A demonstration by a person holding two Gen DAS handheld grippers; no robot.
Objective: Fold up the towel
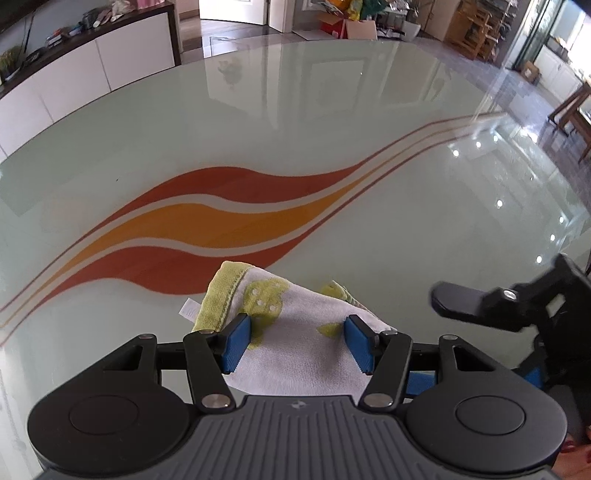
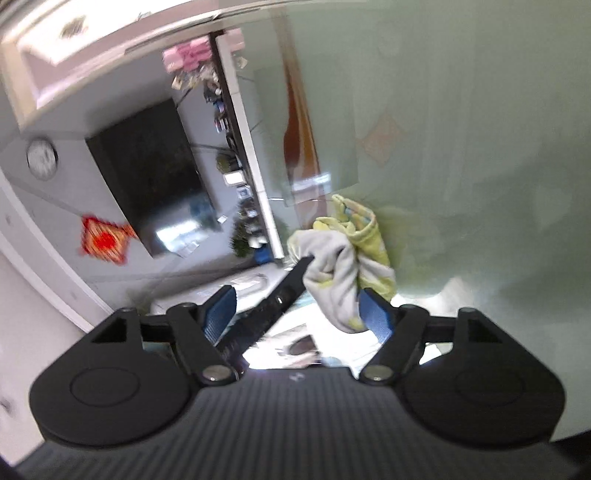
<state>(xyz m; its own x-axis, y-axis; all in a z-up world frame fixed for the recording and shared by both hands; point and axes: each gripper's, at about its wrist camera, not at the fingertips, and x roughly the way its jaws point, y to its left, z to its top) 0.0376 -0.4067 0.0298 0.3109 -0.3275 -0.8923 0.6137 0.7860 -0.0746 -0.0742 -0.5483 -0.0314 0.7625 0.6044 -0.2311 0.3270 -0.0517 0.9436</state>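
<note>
Towel [image 1: 295, 332] first: white cloth with yellow-green patches and a yellow-green hem, bunched on the glass table [image 1: 332, 129] close to its near edge, right under your left gripper [image 1: 297, 341]. From the left wrist camera, your left jaws stand spread, one blue pad to each side of the cloth; whether the pads press on it you cannot tell from this angle. A small white label [image 1: 189, 308] pokes out at the towel's left side, and a yellow-green corner sticks up on its right. Your right gripper [image 1: 491, 306] sits just to the right of the towel, dark and blurred.

From the right wrist camera, blurred, your right gripper [image 2: 297, 312] has its jaws spread wide. The towel [image 2: 343, 269] hangs crumpled just ahead, brushing the right-hand blue pad, with nothing pinched between the pads. A black finger of the left gripper [image 2: 291, 284] runs up into the cloth.

Farther across the table, red and orange wavy stripes [image 1: 221, 221] sweep from the left edge toward the far right. Beyond the far edge stand a white cabinet [image 1: 74, 77] and cardboard boxes [image 1: 347, 26].
</note>
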